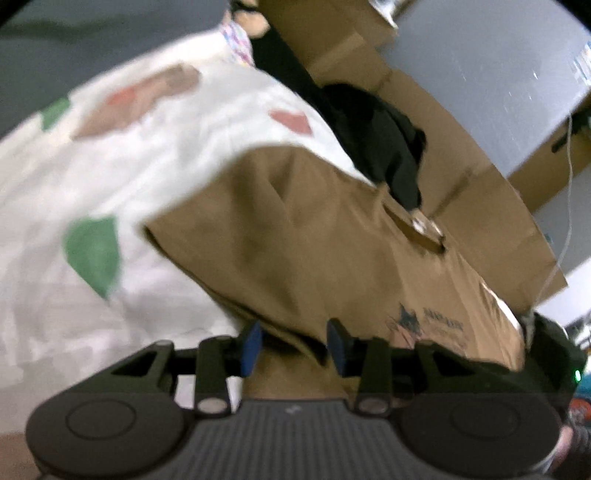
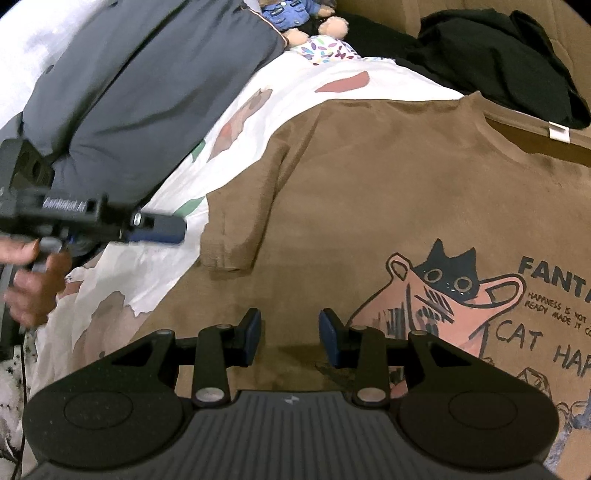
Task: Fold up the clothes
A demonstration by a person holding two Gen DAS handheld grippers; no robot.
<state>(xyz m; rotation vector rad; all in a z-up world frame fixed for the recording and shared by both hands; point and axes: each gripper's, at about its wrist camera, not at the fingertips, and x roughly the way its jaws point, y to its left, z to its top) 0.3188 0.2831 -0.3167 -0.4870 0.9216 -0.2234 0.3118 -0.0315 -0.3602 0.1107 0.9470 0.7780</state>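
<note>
Left wrist view: my left tongs (image 1: pixel 293 341) are parted, blue pads (image 1: pixel 251 341) clear of any cloth, nothing pinched. The brown T-shirt (image 1: pixel 295 240) lies straight ahead and slightly right, a folded edge facing the tips. Frame is motion-blurred, so I can't tell whether cloth touches the pads. The shirt sits on a white bedsheet (image 1: pixel 110 177) printed with green, red and brown patches; the sheet is wrinkled. Past the shirt: a black garment (image 1: pixel 384 147) bunched against a cardboard box (image 1: pixel 461 184).

Right wrist view: my right tongs (image 2: pixel 290 338) are also parted and empty, hovering over the lower chest of the shirt (image 2: pixel 369 192). The shirt is spread front-up on the bed; neckline (image 2: pixel 517 140) at upper right, so its long axis runs from the tips toward upper right. Its sleeve (image 2: pixel 236 221) is doubled inward, cuff lying left of the tips. The cat print (image 2: pixel 450 284) sits just right of the right pad. Fabric looks like soft matte cotton knit, limp, with shallow creases.

The other tongs (image 2: pixel 159 230) show at left over the sheet, held by a hand (image 2: pixel 33 280), just beside the sleeve cuff. I judge the left side nearer the sleeve edge, the right nearer the hem. Dark padded bedding (image 2: pixel 147 92) and a plush toy (image 2: pixel 306 14) lie beyond.
</note>
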